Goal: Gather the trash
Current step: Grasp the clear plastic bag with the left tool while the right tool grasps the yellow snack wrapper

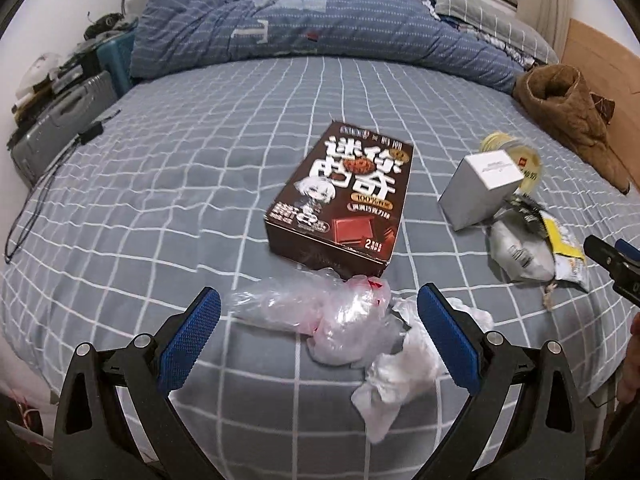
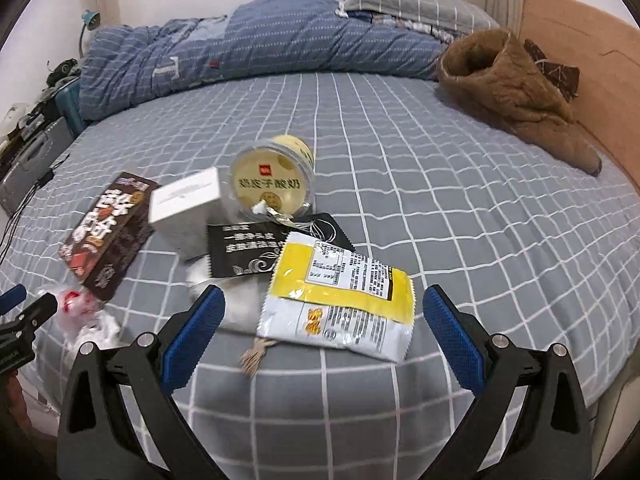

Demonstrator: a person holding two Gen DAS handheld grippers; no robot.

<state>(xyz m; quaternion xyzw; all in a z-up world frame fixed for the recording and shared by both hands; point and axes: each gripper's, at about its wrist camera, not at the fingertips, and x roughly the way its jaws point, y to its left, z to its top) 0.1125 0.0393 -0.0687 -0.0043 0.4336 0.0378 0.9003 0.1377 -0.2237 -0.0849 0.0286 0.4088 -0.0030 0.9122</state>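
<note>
Bedroom; bed [image 1: 160, 200] w/ grey grid-pattern sheet carries all items. Blue quilt [image 1: 280, 28] bunched along far edge, brown garment [image 2: 512, 92] at far right by the headboard.

Trash, left wrist view: brown chocolate box [image 1: 344, 196] lies flat, mid-bed. Crumpled clear plastic bag [image 1: 320, 312] w/ red print sits just in front of it, touching white crumpled tissue [image 1: 404, 368] on its right.

Trash, right wrist view: yellow-white snack packet [image 2: 340, 300] lies flat, overlapping black sachet [image 2: 256, 248]. Behind these, yellow yogurt cup [image 2: 276, 184] on its side, lid facing cam. White carton [image 2: 188, 208] leans tilted between cup and chocolate box.

Left gripper [image 1: 318, 304]: fingers spread wide apart, holding nothing; plastic bag lies between the pads, contact cannot be told.

Right gripper [image 2: 324, 308]: fingers wide apart, holding nothing; snack packet sits between the blue pads, near edge of bed.
</note>
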